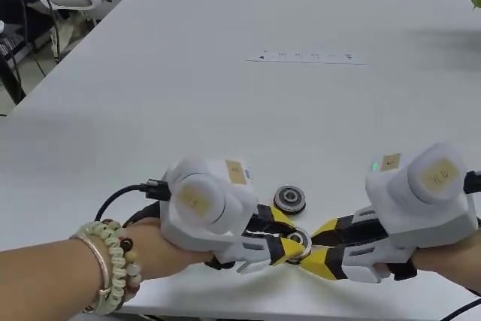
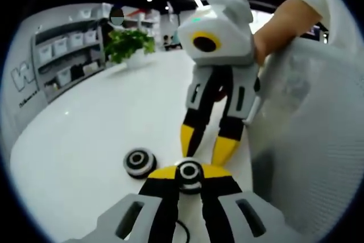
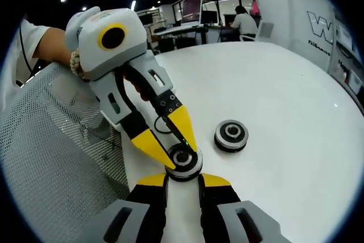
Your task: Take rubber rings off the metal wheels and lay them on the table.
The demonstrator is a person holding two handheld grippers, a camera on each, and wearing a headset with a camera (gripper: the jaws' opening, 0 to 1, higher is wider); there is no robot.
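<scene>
Left gripper (image 1: 288, 235) comes in from the left with its jaws drawn narrow, the yellow tips pressing either side of a wheel (image 2: 189, 173) that rests on the table (image 1: 225, 95) close to the near edge. Nose to nose with it from the right is the right gripper (image 1: 317, 244). Its jaws stand a little apart and its tips reach the wheel's right side. Whether they pinch the wheel or only touch it is hard to make out, because all four tips crowd around it in the head view. The wheel shows a pale hub inside a dark band, partly covered by the tips.

A second wheel (image 1: 289, 198) lies flat just beyond the held one, slightly to the left and apart from both grippers, with a black ring (image 3: 231, 147) around it.

Both hands are mostly hidden behind the gripper housings. Bead bracelets (image 1: 113, 268) sit on the left wrist, and a black cable (image 1: 124, 197) runs off the left gripper. Grey mesh (image 3: 57, 157) lies past the table's near edge; what it belongs to is unclear. Far across the table is a faint row of marks (image 1: 308, 56), too small to read.
</scene>
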